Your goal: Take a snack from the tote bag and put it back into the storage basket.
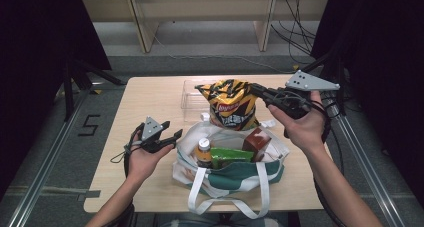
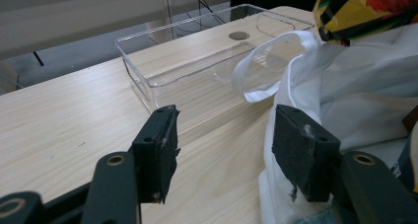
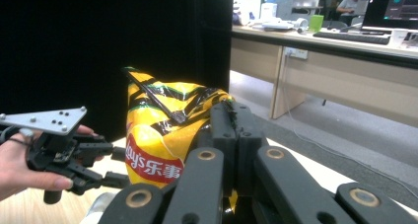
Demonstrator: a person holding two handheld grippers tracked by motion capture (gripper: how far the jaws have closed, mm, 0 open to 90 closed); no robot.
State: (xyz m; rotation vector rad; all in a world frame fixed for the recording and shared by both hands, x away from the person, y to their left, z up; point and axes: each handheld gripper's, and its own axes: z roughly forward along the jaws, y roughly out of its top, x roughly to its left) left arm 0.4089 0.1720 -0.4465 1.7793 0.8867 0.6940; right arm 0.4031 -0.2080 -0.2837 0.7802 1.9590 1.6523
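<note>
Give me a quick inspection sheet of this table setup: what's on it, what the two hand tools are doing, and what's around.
Surface: pale wood table, bare at left.
Job's things: yellow chip bag lifted above a white tote; tote holds a bottle, green pack and brown carton.
Clutter: clear tray, nothing in it.
Grippers: right gripper shut on the chip bag's top edge; left gripper open beside the tote, holding nothing.
Cables: one trails from each gripper; more on the floor beyond the table.
Surroundings: wooden bench legs behind, black curtains at the sides, office desks in the right gripper view.
</note>
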